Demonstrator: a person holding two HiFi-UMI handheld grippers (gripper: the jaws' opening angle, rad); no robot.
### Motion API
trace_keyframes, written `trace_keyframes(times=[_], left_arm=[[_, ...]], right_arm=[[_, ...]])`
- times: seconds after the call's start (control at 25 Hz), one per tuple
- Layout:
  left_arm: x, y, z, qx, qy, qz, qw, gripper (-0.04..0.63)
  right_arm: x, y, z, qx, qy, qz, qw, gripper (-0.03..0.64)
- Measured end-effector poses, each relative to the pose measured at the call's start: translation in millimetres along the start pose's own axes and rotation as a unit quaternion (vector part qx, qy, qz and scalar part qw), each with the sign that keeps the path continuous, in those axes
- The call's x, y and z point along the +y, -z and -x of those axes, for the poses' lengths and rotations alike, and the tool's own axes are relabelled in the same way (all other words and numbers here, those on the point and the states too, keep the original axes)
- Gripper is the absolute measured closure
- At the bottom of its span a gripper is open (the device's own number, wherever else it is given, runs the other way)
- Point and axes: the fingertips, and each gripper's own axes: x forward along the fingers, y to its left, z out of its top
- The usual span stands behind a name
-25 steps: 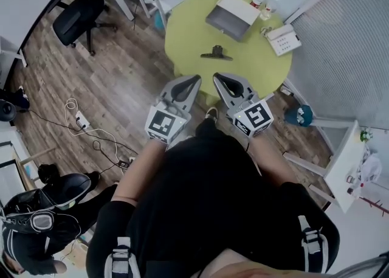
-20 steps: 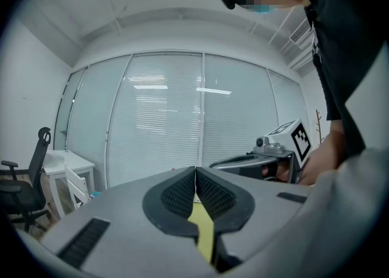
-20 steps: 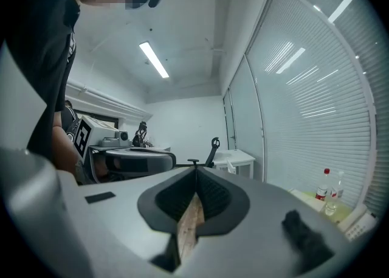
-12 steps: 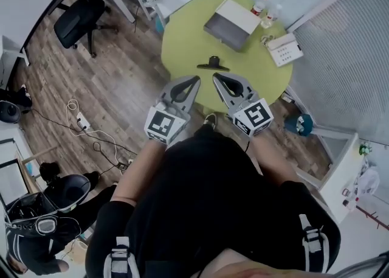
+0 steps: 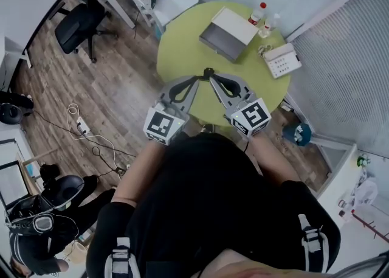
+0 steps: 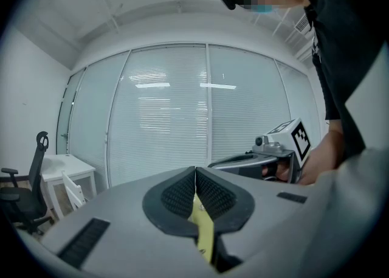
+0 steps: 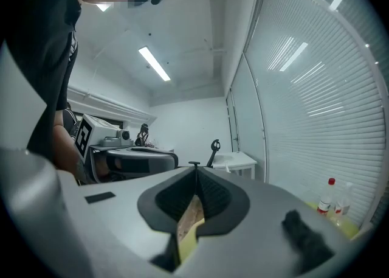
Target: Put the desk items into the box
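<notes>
Green round table (image 5: 182, 48), wood floor (image 5: 115, 91), left hand-held gripper (image 5: 196, 79) and right hand-held gripper (image 5: 213, 79) closed, empty.

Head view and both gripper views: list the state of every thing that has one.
Left gripper: jaws shut, nothing between them.
Right gripper: jaws shut, nothing between them.
Red-capped clear plastic bottle: upright, capped, on the round green table.
Small black desk tool: lying flat on the table.
Grey and white box: on the table; open or closed, cannot tell.

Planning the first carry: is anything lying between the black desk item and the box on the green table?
Nothing visible: only bare green table lies between the black item and the box; phone and bottles sit off to the side.
</notes>
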Motion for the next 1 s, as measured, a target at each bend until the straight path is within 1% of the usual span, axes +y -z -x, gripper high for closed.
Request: trace_keyframes(times=[0.28,0.4,0.56,0.72,0.88,1.0], left_arm=[[14.4,-1.0,-19.2,0.002,0.005,-0.006,1.0,0.581],[24.7,2.4,-26.6,0.001,0.015,-0.006,0.9999,0.581],[39.5,6.6,-42.9,-0.003,0.052,-0.003,0.9986,0.581],[59.7,6.5,-60.7,-0.002,0.097,-0.003,0.9952,0.581],[80.2,4.3,-81.4,-0.002,0.137,-0.001,0.9905,0.581],[92.1,6.3,-92.9,-0.002,0.172,-0.007,0.9851,0.581]], right_arm=[[-24.9,3.1,-8.1,0.002,0.012,-0.007,1.0,0.598],[-32.9,7.3,-15.7,0.006,0.023,-0.009,1.0,0.598],[-47.2,11.9,-28.2,0.012,0.055,-0.005,0.998,0.598],[-63.1,11.0,-45.0,0.022,0.096,-0.016,0.995,0.598],[-83.1,13.8,-56.9,0.031,0.139,-0.021,0.99,0.598],[-96.5,20.3,-66.6,0.036,0.172,-0.031,0.984,0.598]])
